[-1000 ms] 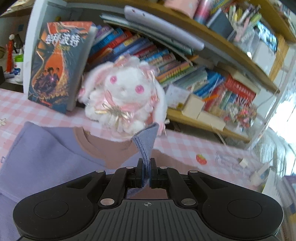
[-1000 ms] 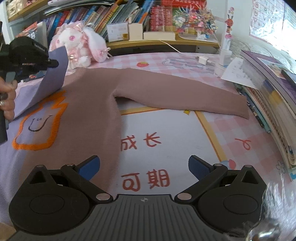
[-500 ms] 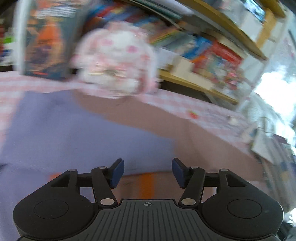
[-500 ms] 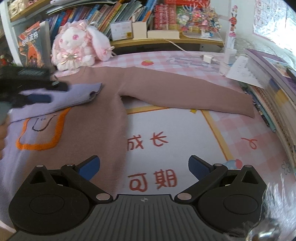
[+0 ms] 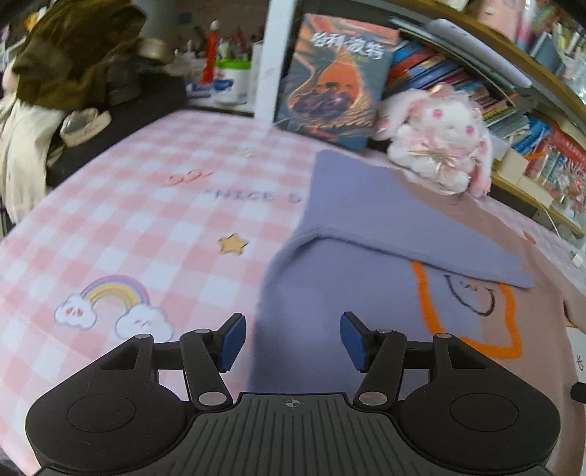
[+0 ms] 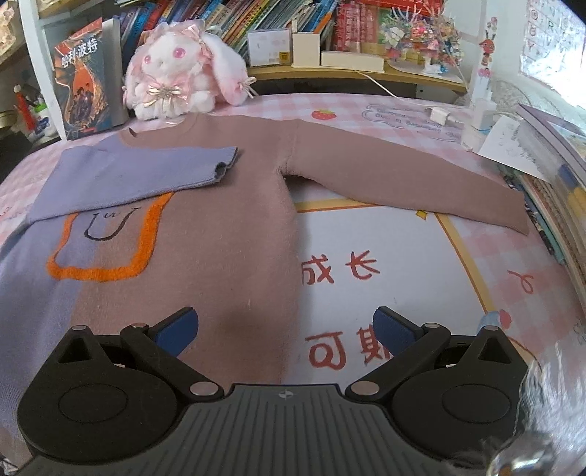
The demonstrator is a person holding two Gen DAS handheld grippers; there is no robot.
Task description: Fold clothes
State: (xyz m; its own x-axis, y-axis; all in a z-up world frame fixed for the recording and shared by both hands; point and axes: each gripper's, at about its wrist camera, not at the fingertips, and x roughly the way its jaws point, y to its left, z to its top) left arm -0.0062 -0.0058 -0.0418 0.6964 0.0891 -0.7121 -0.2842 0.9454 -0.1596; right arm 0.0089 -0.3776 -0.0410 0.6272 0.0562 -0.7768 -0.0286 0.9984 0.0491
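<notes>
A sweater, half mauve-brown [image 6: 227,227] and half lavender [image 5: 329,311], lies flat on the pink checked table cover [image 5: 146,219]. Its lavender sleeve [image 6: 135,172] is folded across the chest, over the top of an orange-outlined face patch [image 6: 102,241]. The brown sleeve [image 6: 403,179] stretches out to the right. My left gripper [image 5: 289,340] is open and empty, just above the sweater's lavender side edge. My right gripper [image 6: 285,329] is open and empty above the sweater's lower right hem.
A white and pink plush rabbit [image 6: 179,69] sits just beyond the collar, next to an upright book [image 6: 84,84]. Bookshelves [image 6: 311,22] line the back. Stacked books [image 6: 556,175] and a charger with cable [image 6: 443,117] lie at the right. Dark clothing [image 5: 73,73] is piled off the table's left.
My left gripper let go of the lavender sleeve cuff, which now lies folded across the chest. The gripper opened and pulled back to the sweater's left side. The right gripper barely moved.
</notes>
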